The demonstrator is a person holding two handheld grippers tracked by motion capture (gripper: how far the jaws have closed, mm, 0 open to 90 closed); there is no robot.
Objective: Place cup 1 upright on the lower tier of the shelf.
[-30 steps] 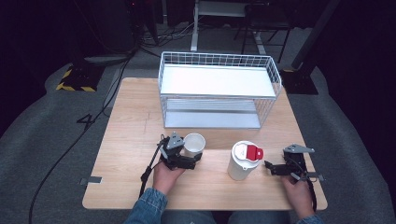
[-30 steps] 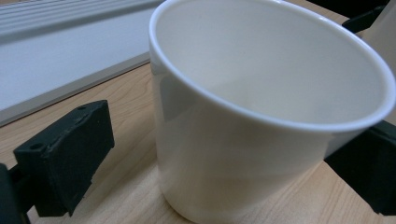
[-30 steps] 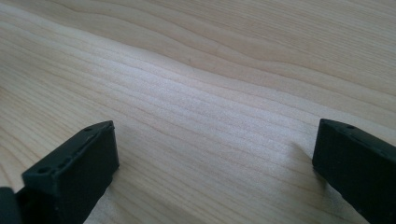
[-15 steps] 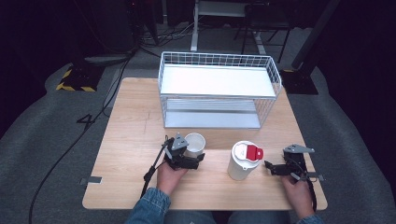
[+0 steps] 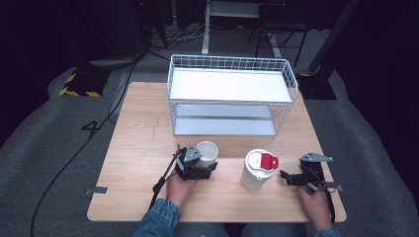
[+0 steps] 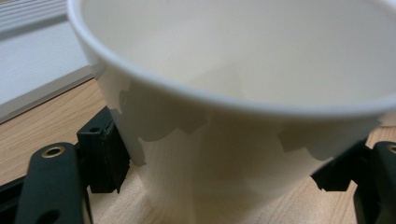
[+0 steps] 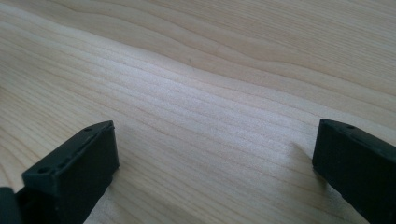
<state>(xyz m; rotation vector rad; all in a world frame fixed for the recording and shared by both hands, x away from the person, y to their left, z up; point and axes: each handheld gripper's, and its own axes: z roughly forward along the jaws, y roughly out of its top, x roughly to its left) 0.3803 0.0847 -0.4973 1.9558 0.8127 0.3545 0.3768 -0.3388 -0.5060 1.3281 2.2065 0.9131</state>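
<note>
1. Near the front edge of the wooden table [image 5: 138, 128], at about seven o'clock from its middle, the left gripper [image 5: 205, 165] is held by the person's left hand [image 5: 179, 186], with its cable trailing back toward the denim sleeve [image 5: 157, 223].
2. Its jaws have just been closing and now press on the white paper cup [image 5: 207, 152], one on each side of the cup's lower wall.
3. Seen from the left gripper view, the cup [image 6: 243, 121] stands upright on the wood with its open mouth up, and a black jaw touches it at nine o'clock and another at three o'clock.
4. At twelve o'clock from the cup stands the white wire rack [image 5: 232, 98], near it but apart, with a white shelf on top and a lower shelf beneath.
5. At three o'clock from the cup, well apart, stands a white tumbler [image 5: 256, 173] with a red flap on its lid.
6. Further along at three o'clock from the tumbler, the right gripper [image 5: 285, 175] lies low over the table in the person's right hand [image 5: 316, 197], just beside the tumbler without touching it.
7. From the right gripper view its jaws stand wide apart, with bare wood grain [image 7: 210, 93] between them.
</note>
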